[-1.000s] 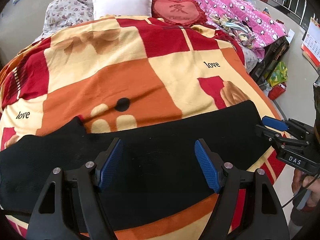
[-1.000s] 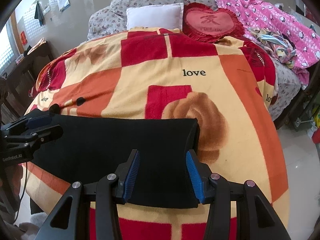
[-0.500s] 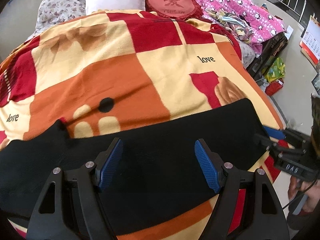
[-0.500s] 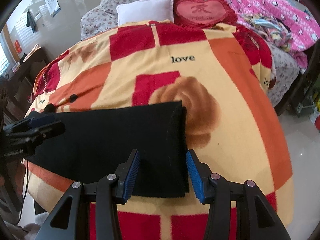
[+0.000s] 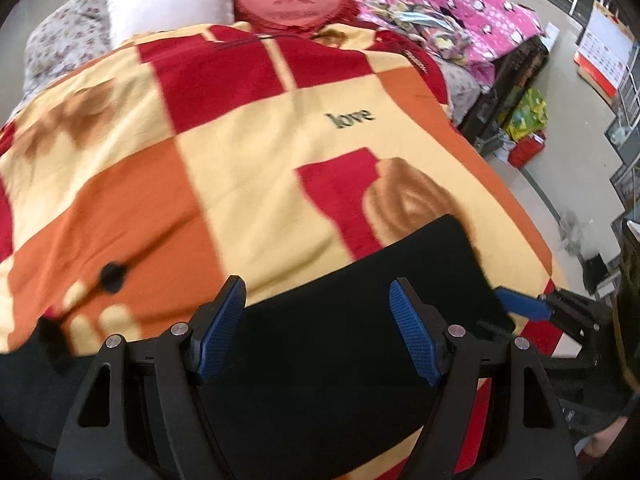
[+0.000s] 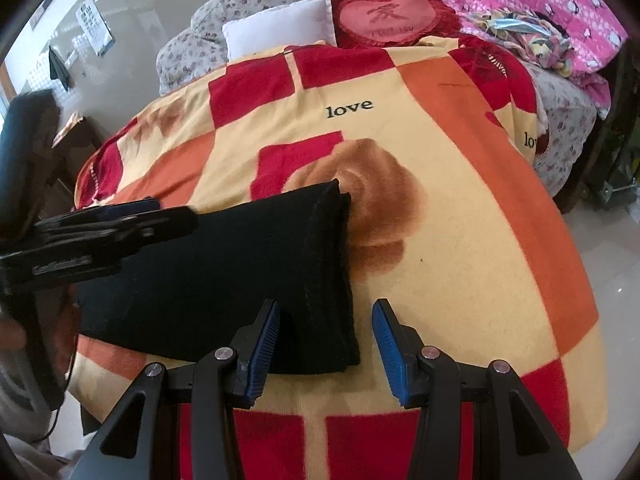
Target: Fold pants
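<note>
**Pants lie flat in a long strip, cross folds not yet made**

Black pants lie along the bed's near edge on the patchwork blanket. Right hand-held gripper open, straddling the near end corner. Left hand-held gripper open above the cloth, gripping nothing. Likely next: fold end over.

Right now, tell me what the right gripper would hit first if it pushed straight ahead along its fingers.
Probably the near right corner of the black pants, lying flat on the blanket. The right gripper is open and angled down over that corner; depth is unclear.

Pants on blanket, pillows behind
</note>
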Demonstrator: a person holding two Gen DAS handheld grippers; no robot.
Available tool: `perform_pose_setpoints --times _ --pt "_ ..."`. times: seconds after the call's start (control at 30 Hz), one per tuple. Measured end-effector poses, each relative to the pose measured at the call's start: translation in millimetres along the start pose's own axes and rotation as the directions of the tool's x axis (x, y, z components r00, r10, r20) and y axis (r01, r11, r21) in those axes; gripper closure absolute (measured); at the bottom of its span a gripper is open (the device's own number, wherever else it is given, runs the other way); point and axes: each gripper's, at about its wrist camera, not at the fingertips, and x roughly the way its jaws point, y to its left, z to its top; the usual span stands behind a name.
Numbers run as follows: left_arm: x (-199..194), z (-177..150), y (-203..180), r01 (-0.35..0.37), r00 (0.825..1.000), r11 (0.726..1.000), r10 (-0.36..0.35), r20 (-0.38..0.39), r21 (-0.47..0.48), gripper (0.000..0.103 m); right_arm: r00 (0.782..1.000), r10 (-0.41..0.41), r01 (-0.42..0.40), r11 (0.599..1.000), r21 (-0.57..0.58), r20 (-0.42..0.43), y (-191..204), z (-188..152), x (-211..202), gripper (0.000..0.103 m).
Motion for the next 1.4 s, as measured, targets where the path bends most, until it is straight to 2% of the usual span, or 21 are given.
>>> perform_pose_setpoints --times 0.3,0.5,0.67,0.77,0.83,0.9,0.93,0.97,1.07,1.13,1.17,1.3,1.4 --pt "32 29 -30 0.1 0.993 0.995 -0.099 -0.063 0.01 0.028 0.999 0.04 -0.04 0.999 -0.035 0.018 -2 -5 -2 0.056" --pt "46 36 -59 0.085 0.995 0.99 -0.078 -0.069 0.114 0.028 0.995 0.078 -0.075 0.996 -0.057 0.057 3 -9 0 0.056" --pt "58 39 -66 0.096 0.992 0.984 -0.083 -0.091 0.15 0.028 0.99 0.107 -0.104 0.994 -0.042 0.087 1 -13 -1 0.056" --pt "66 38 -73 0.136 0.986 0.974 -0.115 -0.123 0.18 0.029 0.987 0.126 -0.124 0.992 -0.028 0.096 -2 -16 -2 0.056" --pt "65 35 -81 0.132 0.989 0.962 -0.112 -0.098 0.238 0.043 0.986 0.131 -0.13 0.991 -0.025 0.106 -2 -17 -3 0.06" --pt "63 33 -88 0.113 0.993 0.949 -0.094 -0.078 0.293 0.066 0.985 0.127 -0.126 0.992 -0.019 0.118 -3 -18 -2 0.07" --pt "62 32 -89 0.12 0.992 0.944 -0.102 -0.074 0.306 0.068 0.983 0.134 -0.134 0.991 -0.013 0.123 -3 -19 -1 0.077" --pt "62 32 -89 0.125 0.992 0.944 -0.108 -0.072 0.306 0.071 0.978 0.168 -0.17 0.986 -0.001 0.122 -5 -20 1 0.08" --pt "59 35 -80 0.153 0.988 0.945 -0.137 -0.074 0.29 0.085 0.973 0.192 -0.194 0.981 0.01 0.127 -6 -19 3 0.085" --pt "51 39 -72 0.183 0.983 0.947 -0.17 -0.072 0.265 0.088 0.965 0.22 -0.225 0.974 0.018 0.14 -5 -16 -1 0.087" --pt "44 41 -68 0.189 0.982 0.947 -0.18 -0.058 0.262 0.09 0.954 0.256 -0.263 0.964 0.027 0.155 -5 -13 -5 0.087" --pt "1 47 -51 0.149 0.986 0.953 -0.162 0.026 0.264 0.09 0.927 0.326 -0.327 0.945 -0.023 0.188 15 2 -21 0.087" --pt "-34 48 -24 0.116 0.987 0.965 -0.139 0.085 0.234 0.09 0.893 0.401 -0.392 0.916 -0.086 0.205 40 18 -31 0.088"
